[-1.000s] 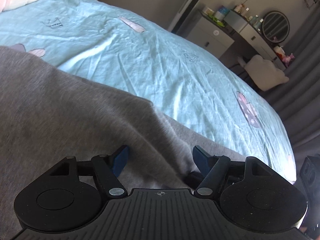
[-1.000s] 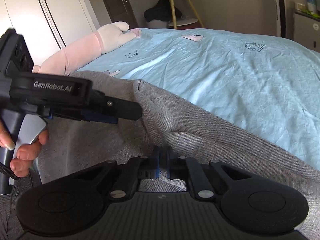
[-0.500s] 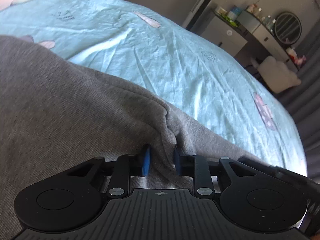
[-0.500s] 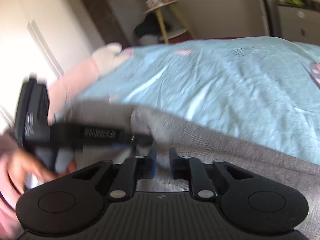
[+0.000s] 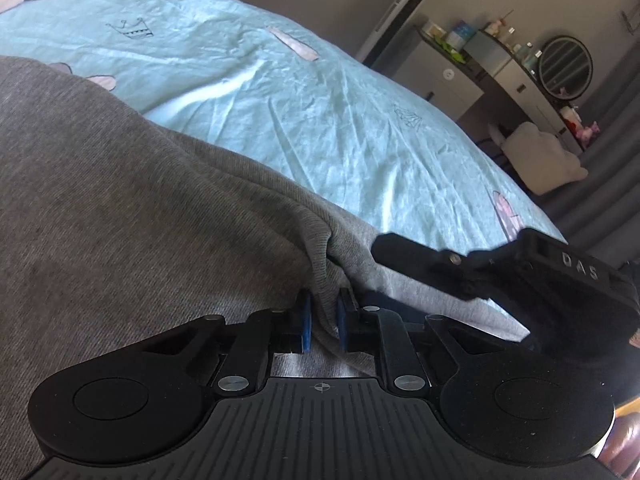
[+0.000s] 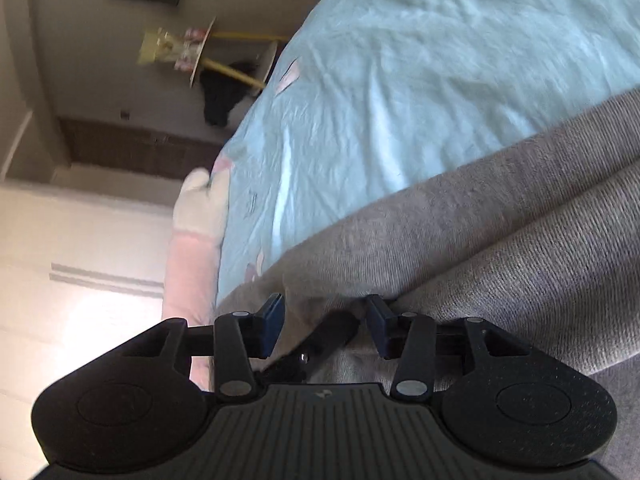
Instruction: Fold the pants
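The grey pants (image 5: 152,208) are laid on the bed (image 5: 320,120), over its near edge; the light-blue sheet is left bare beyond them toward the far edge. In the left wrist view, a raised ridge of pants fabric is seen running to the left gripper (image 5: 323,322). The fingers (image 5: 306,326) of that gripper are set narrow, w/ a fold of the grey fabric pinched between the blue pads.

The right gripper (image 6: 326,326) is shown w/ its view rolled sideways. Its fingers (image 6: 274,316) are spread wide, approx. astride a hump of the pants (image 6: 500,220); no fabric is clamped between them. A black part, apparently the tip of the other gripper, is seen in the gap between the fingers. In the left wrist view the right gripper (image 5: 404,250) is seen just beside the left one, on its right, above the fabric; contact w/ the fabric cannot be told there.

A pink-and-white plush toy (image 6: 198,232) is laid at the bed's far edge. A dresser (image 5: 516,76) w/ a round mirror (image 5: 565,68) is stood beyond the bed's far right corner. A yellow-legged side stand (image 6: 224,60) is visible past the bed in the right wrist view.
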Demonstrator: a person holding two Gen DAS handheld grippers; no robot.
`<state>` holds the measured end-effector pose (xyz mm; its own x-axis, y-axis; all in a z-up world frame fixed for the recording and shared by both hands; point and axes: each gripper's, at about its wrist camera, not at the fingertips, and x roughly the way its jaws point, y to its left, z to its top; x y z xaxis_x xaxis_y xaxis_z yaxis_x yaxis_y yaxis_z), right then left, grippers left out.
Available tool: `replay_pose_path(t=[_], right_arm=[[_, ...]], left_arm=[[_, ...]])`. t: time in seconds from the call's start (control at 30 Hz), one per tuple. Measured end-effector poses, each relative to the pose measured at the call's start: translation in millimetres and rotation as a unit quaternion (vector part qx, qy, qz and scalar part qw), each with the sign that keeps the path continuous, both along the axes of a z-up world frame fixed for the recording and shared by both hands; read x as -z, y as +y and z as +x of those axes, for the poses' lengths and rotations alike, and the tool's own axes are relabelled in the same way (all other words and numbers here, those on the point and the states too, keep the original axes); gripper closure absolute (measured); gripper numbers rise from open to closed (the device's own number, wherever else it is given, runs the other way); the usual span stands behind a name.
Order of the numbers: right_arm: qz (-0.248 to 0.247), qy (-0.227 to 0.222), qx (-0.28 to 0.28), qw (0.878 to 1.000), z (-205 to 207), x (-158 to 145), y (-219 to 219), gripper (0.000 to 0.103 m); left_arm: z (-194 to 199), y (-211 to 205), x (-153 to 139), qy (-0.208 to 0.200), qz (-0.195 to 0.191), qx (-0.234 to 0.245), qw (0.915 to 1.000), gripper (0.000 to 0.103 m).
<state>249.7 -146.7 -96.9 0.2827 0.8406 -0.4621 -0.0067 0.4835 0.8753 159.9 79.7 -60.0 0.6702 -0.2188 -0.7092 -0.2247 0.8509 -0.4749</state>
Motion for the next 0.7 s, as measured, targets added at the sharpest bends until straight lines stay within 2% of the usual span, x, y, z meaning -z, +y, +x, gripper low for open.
replay_pose_path(t=[0.1, 0.2, 0.33, 0.43, 0.53, 0.57, 0.63, 0.7], right_arm=[[-0.004, 0.008, 0.010, 1.000, 6.9, 3.8, 11.2, 0.053], [0.001, 0.041, 0.009, 0.999, 15.8, 7.6, 21.2, 0.047], [-0.023, 0.070, -0.014, 0.997, 23.4, -2.8, 22.8, 0.047], [-0.020, 0.104, -0.014, 0.994, 26.7, 1.0, 23.3, 0.046], [-0.016, 0.105, -0.017, 0.994, 31.0, 5.1, 32.1, 0.039], [-0.019, 0.099, -0.019, 0.995, 31.6, 4.9, 32.9, 0.040], [-0.037, 0.075, -0.025, 0.996, 33.6, -0.8, 37.5, 0.059], [-0.063, 0.028, -0.029, 0.997, 35.8, -12.1, 39.0, 0.088]], left_arm=[[-0.2, 0.0, 0.3, -0.001, -0.001, 0.001, 1.0000, 0.087], [-0.6, 2.0, 0.7, -0.001, -0.005, 0.002, 1.0000, 0.087], [-1.2, 4.7, 1.7, -0.002, -0.013, 0.003, 0.9999, 0.087], [-2.6, 3.5, 1.6, -0.005, -0.010, 0.002, 0.9999, 0.087], [-3.1, 2.3, 1.2, -0.008, -0.006, 0.003, 0.9999, 0.087], [-3.5, 3.0, 1.3, -0.009, -0.008, 0.003, 0.9999, 0.087], [-4.9, 5.1, 1.2, -0.013, -0.013, 0.003, 0.9998, 0.086], [-6.7, 6.2, 0.0, -0.022, -0.010, -0.001, 0.9997, 0.074]])
